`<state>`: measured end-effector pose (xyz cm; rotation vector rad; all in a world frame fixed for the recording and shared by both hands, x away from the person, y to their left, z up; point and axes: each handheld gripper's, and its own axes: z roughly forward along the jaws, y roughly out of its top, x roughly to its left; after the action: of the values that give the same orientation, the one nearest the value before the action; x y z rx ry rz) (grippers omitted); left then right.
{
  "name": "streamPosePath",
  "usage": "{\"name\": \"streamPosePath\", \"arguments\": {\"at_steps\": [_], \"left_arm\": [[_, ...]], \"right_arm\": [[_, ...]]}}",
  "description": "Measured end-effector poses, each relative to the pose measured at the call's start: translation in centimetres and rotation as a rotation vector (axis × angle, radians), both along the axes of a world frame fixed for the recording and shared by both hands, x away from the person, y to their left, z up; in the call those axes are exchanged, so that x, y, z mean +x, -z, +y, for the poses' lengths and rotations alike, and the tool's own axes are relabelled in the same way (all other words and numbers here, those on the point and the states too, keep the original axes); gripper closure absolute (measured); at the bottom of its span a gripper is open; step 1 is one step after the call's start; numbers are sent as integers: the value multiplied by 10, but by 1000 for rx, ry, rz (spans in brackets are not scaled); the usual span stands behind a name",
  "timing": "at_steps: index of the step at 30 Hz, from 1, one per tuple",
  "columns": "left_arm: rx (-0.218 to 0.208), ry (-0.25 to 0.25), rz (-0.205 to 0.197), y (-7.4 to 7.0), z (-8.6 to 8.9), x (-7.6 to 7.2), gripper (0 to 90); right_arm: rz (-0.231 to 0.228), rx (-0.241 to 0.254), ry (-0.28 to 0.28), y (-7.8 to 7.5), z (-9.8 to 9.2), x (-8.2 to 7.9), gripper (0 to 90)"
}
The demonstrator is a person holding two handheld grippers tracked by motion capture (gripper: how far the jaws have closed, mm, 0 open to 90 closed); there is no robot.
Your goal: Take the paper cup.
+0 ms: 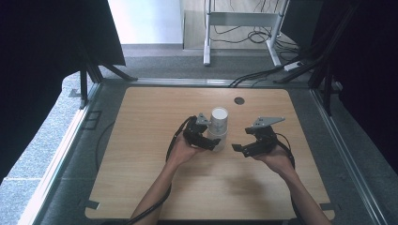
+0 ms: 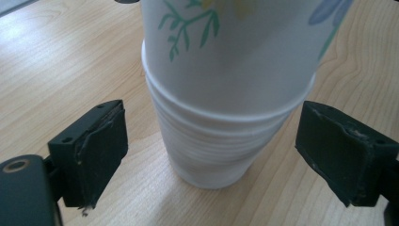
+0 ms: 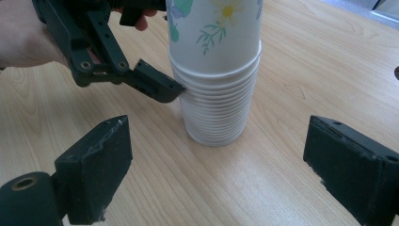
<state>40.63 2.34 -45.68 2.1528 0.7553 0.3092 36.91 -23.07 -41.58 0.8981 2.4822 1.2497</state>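
Grey carpet's surrounding a light wood bench (image 1: 141, 187). Stack of paper cups (image 1: 218, 125) is standing mid-bench between wide-open left tongs (image 1: 216, 145); right tongs (image 1: 238, 149), also spread wide, are sitting just beside.

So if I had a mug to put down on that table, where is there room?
Plenty: the wooden table is bare along its left side, its right edge, and the far strip by the round hole. It is crowded mid-table, where the left gripper and right gripper flank the stack of paper cups.
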Motion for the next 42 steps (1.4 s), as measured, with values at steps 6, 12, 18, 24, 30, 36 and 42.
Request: {"name": "streamPosePath", "arguments": {"at_steps": [6,12,18,24,30,36,42], "left_arm": [[-1,9,-6,0,-5,3,145],[-7,19,-7,-1,-8,3,182],[-3,23,-9,-1,-7,4,192],[-9,32,7,-2,-7,5,190],[-33,40,24,-3,-6,6,191],[-11,35,14,-4,-7,4,202],[-1,30,6,-5,-8,3,209]], "right_arm": [[12,11,-18,-3,1,6,130],[21,24,-23,-8,5,13,135],[13,25,-25,-14,10,20,139],[-7,23,-29,-25,20,30,141],[-23,24,-32,-35,29,39,141],[-33,30,-33,-43,36,46,146],[-33,48,-43,-49,43,51,171]]}}
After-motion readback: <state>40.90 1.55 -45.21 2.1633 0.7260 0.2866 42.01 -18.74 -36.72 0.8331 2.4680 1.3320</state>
